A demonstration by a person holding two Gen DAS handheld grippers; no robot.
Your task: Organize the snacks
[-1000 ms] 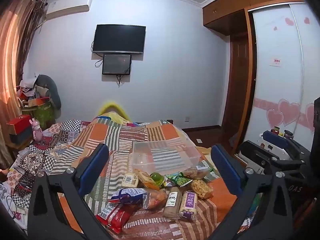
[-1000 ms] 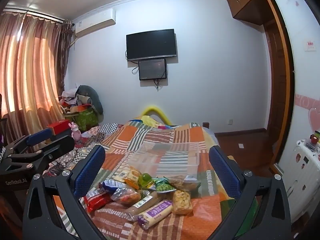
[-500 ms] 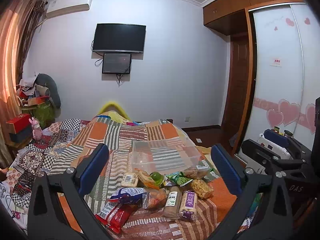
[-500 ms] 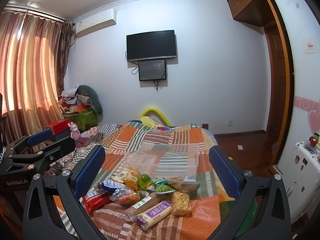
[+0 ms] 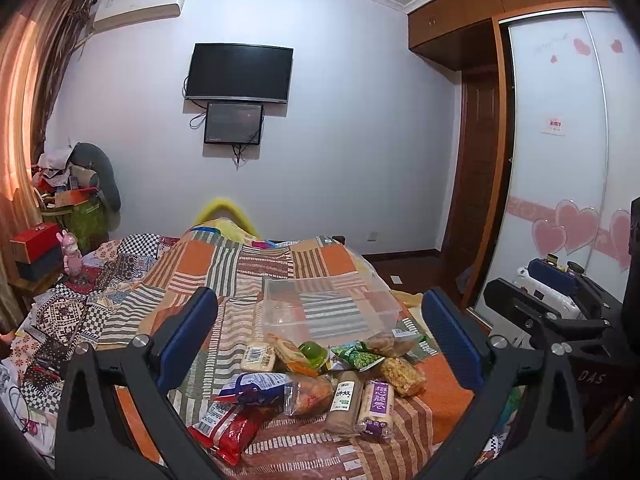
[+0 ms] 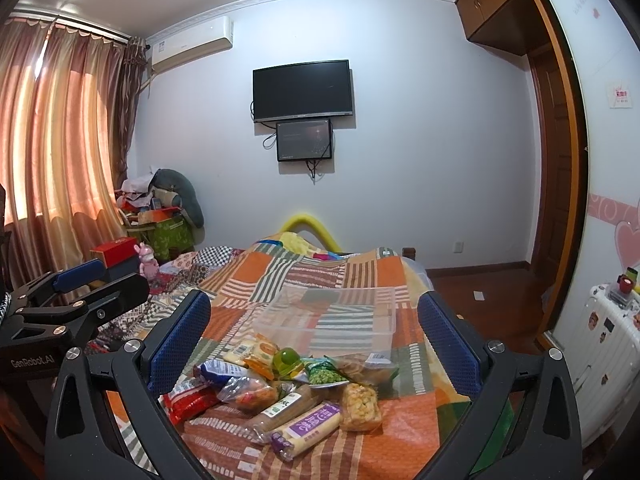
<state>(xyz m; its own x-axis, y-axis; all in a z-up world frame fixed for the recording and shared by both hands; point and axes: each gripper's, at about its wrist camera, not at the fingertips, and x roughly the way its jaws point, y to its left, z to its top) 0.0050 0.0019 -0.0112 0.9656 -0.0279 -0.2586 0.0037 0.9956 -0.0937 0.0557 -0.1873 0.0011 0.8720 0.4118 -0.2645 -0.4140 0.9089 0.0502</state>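
Nothing has shifted: both the left gripper (image 5: 320, 336) and right gripper (image 6: 314, 334) hover spread above snacks (image 5: 320, 380) beside the clear bin (image 5: 328, 308) on the bed's (image 6: 408, 412) near edge.

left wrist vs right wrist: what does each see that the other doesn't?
Left wrist only: the right hand-held gripper from the side, plus the wardrobe's heart stickers. Right wrist only: the left hand-held gripper from the side, plus the full curtains. Both: snack pile, empty clear bin, patchwork bedspread, wall TV.
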